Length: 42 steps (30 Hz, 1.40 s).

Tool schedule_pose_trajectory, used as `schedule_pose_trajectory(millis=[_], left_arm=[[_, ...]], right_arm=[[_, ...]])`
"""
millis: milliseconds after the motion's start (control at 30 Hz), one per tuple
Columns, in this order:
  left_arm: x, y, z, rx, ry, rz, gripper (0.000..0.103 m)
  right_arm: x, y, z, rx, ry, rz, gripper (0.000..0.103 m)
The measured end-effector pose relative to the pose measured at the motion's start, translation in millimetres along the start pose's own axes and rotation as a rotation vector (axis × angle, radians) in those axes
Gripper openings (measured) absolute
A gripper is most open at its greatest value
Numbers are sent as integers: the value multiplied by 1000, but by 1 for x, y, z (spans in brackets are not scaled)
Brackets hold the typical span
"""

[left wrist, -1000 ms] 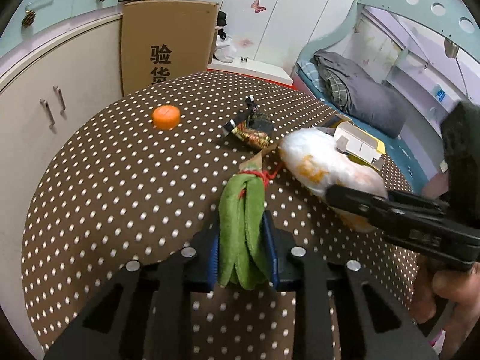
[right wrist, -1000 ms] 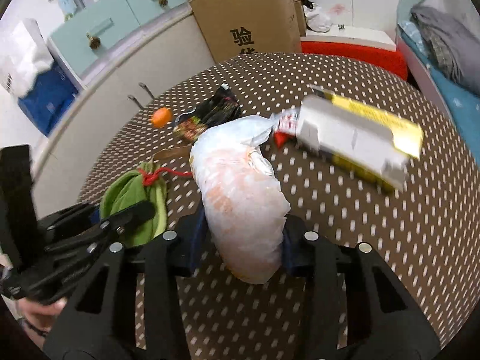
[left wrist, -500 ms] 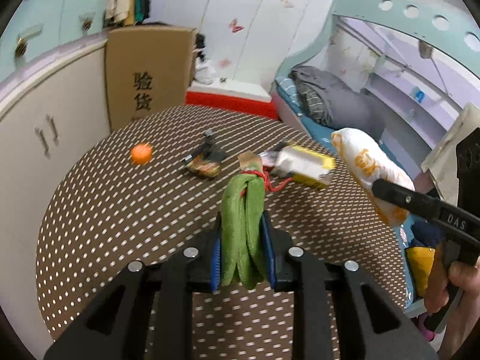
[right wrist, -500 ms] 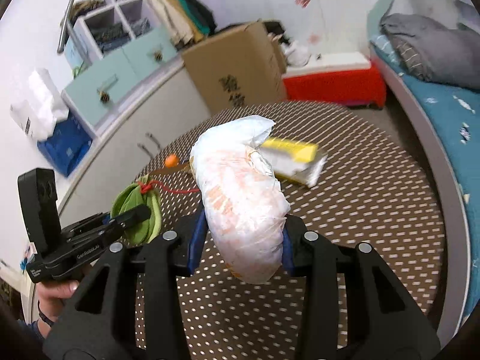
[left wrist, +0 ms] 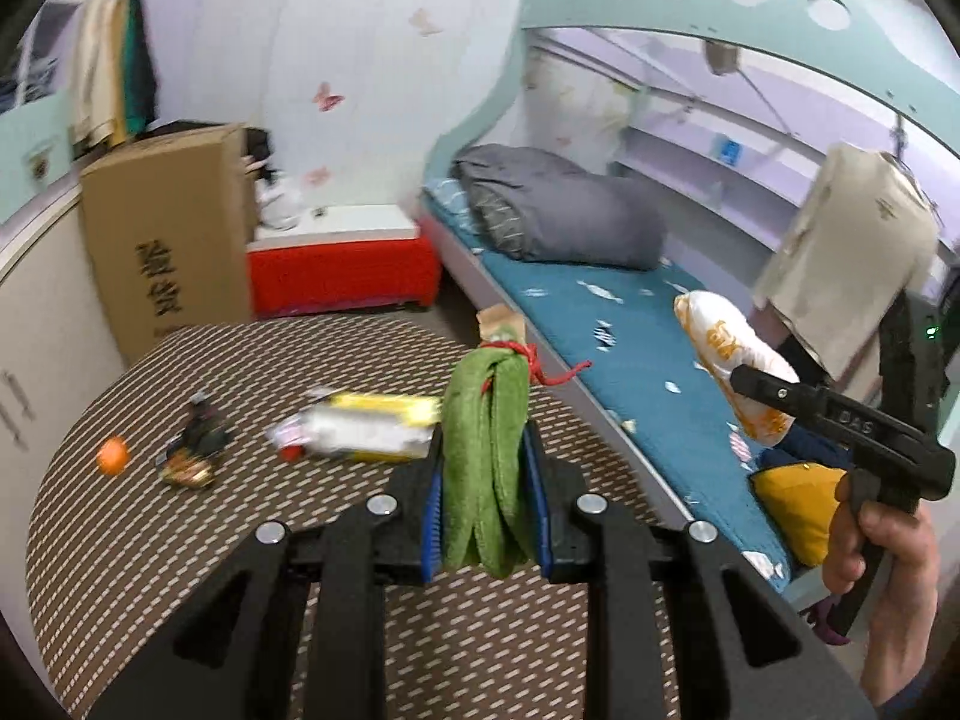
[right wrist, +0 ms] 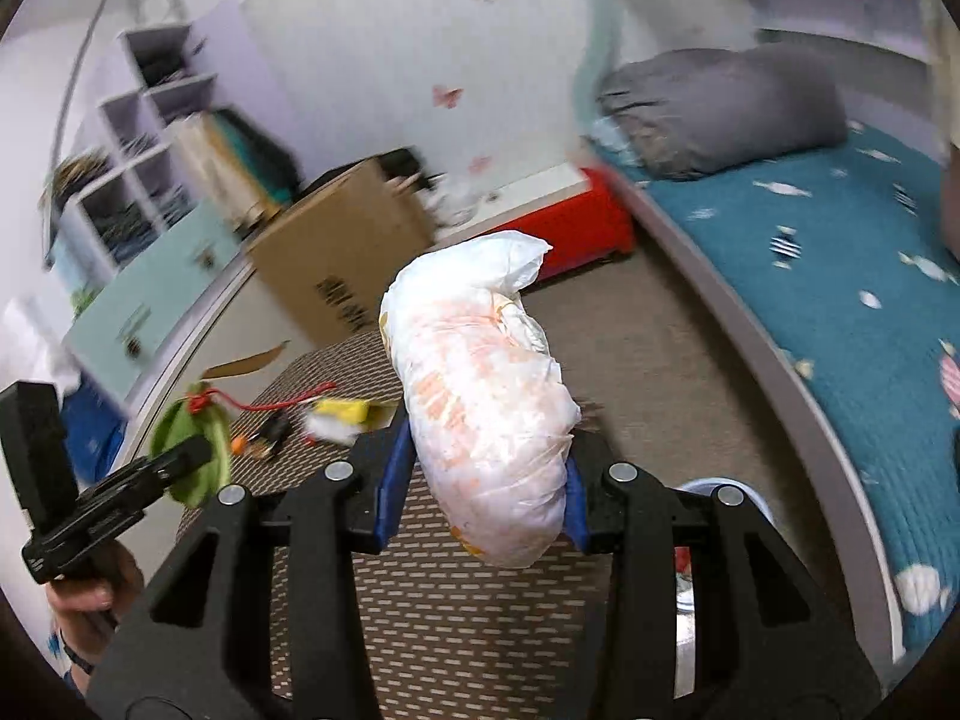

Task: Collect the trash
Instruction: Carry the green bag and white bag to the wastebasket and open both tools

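My left gripper (left wrist: 485, 501) is shut on a folded green cloth bundle (left wrist: 487, 456) tied with red string and a brown tag, held above the dotted round table (left wrist: 150, 540). My right gripper (right wrist: 477, 495) is shut on a white plastic bag with orange print (right wrist: 480, 396), lifted beyond the table's right edge. Each gripper shows in the other's view: the white bag (left wrist: 729, 372) at right, the green bundle (right wrist: 195, 450) at left. On the table lie a yellow-and-white package (left wrist: 366, 429), a dark snack wrapper (left wrist: 195, 453) and a small orange fruit (left wrist: 113, 455).
A bed with a blue sheet (left wrist: 600, 324) and grey quilt (left wrist: 558, 216) runs along the right. A tall cardboard box (left wrist: 168, 240), a red bench (left wrist: 342, 267) and pale cabinets (left wrist: 36, 312) stand behind the table. A round metal rim (right wrist: 687, 594) shows under the right gripper.
Both grippers rose and swung right with their loads; the green bundle and white bag left the tabletop. The view now takes in the bed, and the table's litter has slid to the left.
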<state>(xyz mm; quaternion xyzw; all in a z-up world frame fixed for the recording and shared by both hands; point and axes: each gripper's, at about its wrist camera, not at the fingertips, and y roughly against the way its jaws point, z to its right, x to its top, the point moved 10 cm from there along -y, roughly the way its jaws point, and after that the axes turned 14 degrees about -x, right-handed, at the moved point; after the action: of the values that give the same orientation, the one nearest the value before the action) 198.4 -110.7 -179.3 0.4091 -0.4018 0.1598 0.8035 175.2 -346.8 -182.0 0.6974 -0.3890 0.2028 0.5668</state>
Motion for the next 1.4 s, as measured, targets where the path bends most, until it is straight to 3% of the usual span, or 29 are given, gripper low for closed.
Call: schedule_pose_trajectory(millis=[333,700,1000,1400], left_arm=[[7,-81,86,-127,-100,-84,23],[-14,-188,138,-185,-146,-255,23],[-58,-284,148,-145,-192,-476,23],[-86,-359,141,-62,-287,-689,24]], right_arm=[[-5,-13,104,-140,-122,-24,41],[-40,-85,178,-225,-236,-172,42],[-85,-151,212,-230,-311,-327,44],[-123,-208,229,-205,-417,-445,45]])
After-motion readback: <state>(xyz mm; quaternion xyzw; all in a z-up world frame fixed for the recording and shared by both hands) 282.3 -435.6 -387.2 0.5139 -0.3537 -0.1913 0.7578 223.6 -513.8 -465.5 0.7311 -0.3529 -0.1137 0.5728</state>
